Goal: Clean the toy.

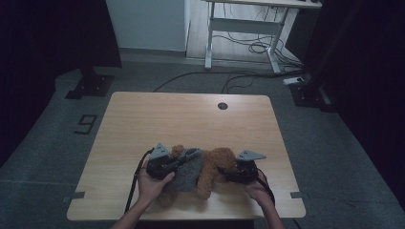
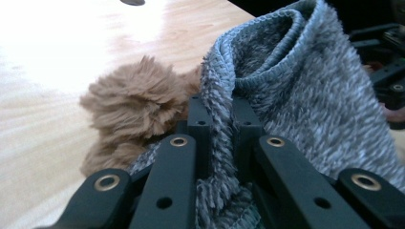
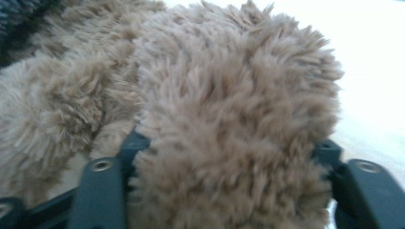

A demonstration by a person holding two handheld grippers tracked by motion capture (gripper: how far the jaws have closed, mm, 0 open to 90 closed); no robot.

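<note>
A brown plush toy [image 1: 217, 160] lies near the front edge of the wooden table [image 1: 191, 114], partly inside a grey knitted garment [image 1: 188, 172]. My left gripper [image 1: 177, 163] comes at it from the left. In the left gripper view its jaws [image 2: 222, 119] are shut on a fold of the grey garment [image 2: 305, 95], with a furry limb of the plush toy [image 2: 133, 100] just behind. From the right, my right gripper [image 1: 224, 172] has a thick furry part of the plush toy [image 3: 229, 86] between its jaws [image 3: 231, 148], pads against the fur on both sides.
A round cable hole [image 1: 222, 106] sits at the table's far edge. Tape marks [image 1: 76, 195] lie at the front corners. Beyond the table are a white desk frame [image 1: 248, 28], floor cables [image 1: 239, 76] and a dark stand base [image 1: 90, 86].
</note>
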